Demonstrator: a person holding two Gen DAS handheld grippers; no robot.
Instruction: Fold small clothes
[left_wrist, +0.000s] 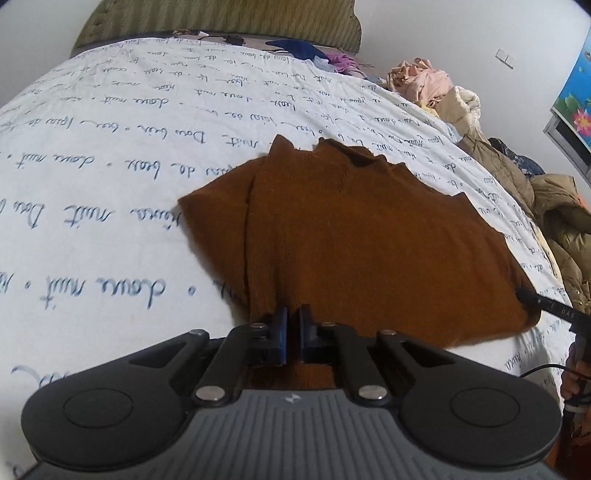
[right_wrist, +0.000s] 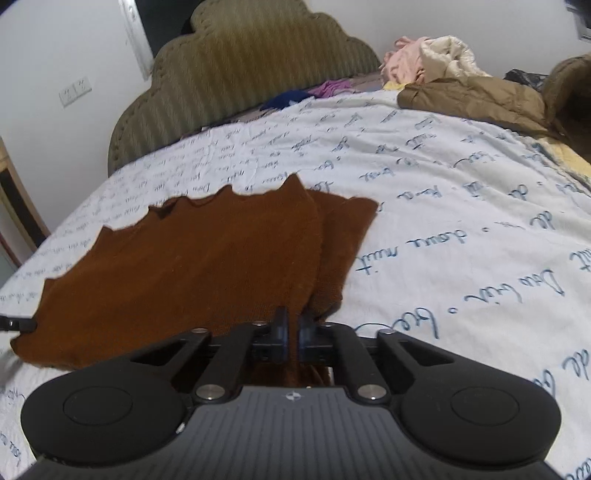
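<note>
A rust-brown knit garment (left_wrist: 362, 236) lies spread on the bed, its jagged edge toward the headboard and one side folded over. My left gripper (left_wrist: 292, 325) is shut on its near edge, at the left corner. My right gripper (right_wrist: 291, 330) is shut on the near edge of the same brown garment (right_wrist: 192, 266), at the right side by the folded flap. The tip of the right gripper (left_wrist: 532, 300) shows at the garment's right corner in the left wrist view. The left gripper's tip (right_wrist: 18, 324) shows at the garment's left corner in the right wrist view.
The bed has a white cover with blue handwriting (left_wrist: 110, 155), also seen in the right wrist view (right_wrist: 461, 221). A striped olive headboard (right_wrist: 258, 70) stands at the far end. Piled clothes (left_wrist: 428, 85) and an olive jacket (right_wrist: 476, 99) lie along the bed's right side.
</note>
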